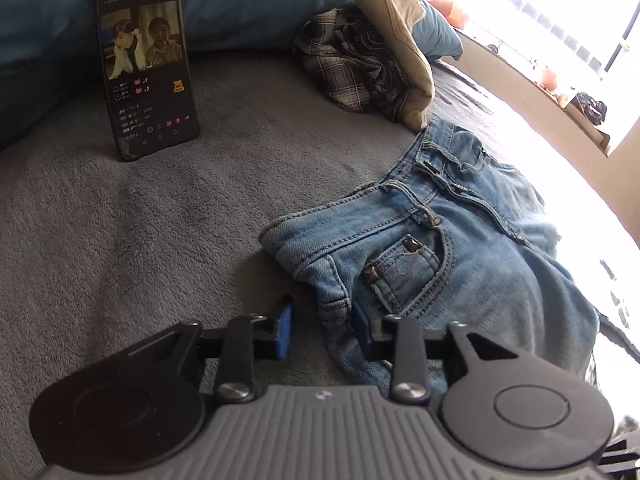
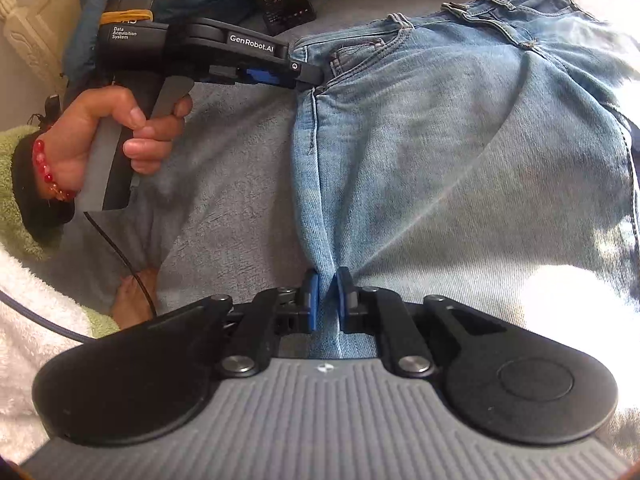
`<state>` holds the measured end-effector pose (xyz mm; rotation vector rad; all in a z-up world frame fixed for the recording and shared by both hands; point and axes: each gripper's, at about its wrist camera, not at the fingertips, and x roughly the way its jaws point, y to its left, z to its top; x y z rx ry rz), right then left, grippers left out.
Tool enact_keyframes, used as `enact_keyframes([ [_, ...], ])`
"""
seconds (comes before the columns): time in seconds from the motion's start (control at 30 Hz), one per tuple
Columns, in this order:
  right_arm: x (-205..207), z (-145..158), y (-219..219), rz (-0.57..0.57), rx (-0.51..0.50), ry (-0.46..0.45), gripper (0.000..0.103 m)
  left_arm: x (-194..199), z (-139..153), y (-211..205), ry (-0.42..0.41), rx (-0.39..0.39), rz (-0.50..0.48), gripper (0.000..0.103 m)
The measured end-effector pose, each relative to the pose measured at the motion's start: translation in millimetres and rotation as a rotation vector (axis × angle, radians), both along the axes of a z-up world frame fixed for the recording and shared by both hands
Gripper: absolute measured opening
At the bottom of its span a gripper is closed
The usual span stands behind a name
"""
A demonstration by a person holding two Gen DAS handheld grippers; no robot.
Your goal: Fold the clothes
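Observation:
Light blue jeans [image 1: 440, 248] lie spread on the grey blanket [image 1: 160, 220], waistband toward the far end. My left gripper [image 1: 323, 330] is open at the hip, just below the pocket, and the jeans' side edge runs between its blue pads with a clear gap on the left. The right wrist view shows the jeans [image 2: 440, 160] from lower down the leg, with the left gripper [image 2: 312, 78] in a person's hand [image 2: 132, 136] at the hip. My right gripper [image 2: 327, 300] is shut on a raised fold of the jeans' left edge.
A phone [image 1: 146, 68] with a lit screen leans on blue bedding [image 1: 248, 0] at the back. A plaid garment [image 1: 352, 68] and a beige one [image 1: 404, 40] are piled behind the jeans. A bright window sill [image 1: 540, 80] is at right. A cable [image 2: 120, 248] and bare foot [image 2: 132, 296] are at left.

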<state>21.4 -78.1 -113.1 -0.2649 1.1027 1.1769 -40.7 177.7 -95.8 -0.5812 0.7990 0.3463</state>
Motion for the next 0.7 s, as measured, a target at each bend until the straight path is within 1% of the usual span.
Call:
enact_keyframes([
  [0.07,-3,1,-3,-0.007,0.002,0.005,0.015,-1,-2,13,-0.029,-0.085,0.050,0.052],
  [0.1,-5,2,-5,-0.013,0.001,0.008,0.016,-1,-3,18,-0.036,-0.113,0.071,0.054],
  [0.13,-6,4,-9,-0.024,0.005,0.012,0.018,-1,-3,22,-0.043,-0.138,0.092,0.054],
  [0.2,-3,12,-19,-0.065,0.022,0.024,0.024,-1,-3,26,-0.049,-0.155,0.106,0.054],
  [0.3,2,24,-36,-0.130,0.051,0.042,0.025,0,-2,25,-0.048,-0.129,0.092,0.055],
  [0.33,7,29,-43,-0.164,0.069,0.042,0.026,1,-3,25,-0.048,-0.121,0.088,0.055],
  [0.4,22,37,-59,-0.250,0.107,0.039,0.026,5,-4,27,-0.063,-0.113,0.081,0.060],
  [0.43,28,41,-65,-0.290,0.120,0.037,0.026,8,-5,28,-0.069,-0.107,0.077,0.061],
  [0.57,45,46,-81,-0.408,0.138,0.075,0.026,16,-9,29,-0.097,-0.091,0.092,0.060],
  [0.63,50,46,-84,-0.441,0.144,0.099,0.026,18,-8,27,-0.108,-0.058,0.109,0.050],
  [0.67,49,46,-84,-0.450,0.145,0.103,0.026,19,-6,26,-0.119,-0.027,0.115,0.032],
  [0.7,50,46,-83,-0.457,0.144,0.103,0.026,20,-3,25,-0.131,0.006,0.120,0.020],
])
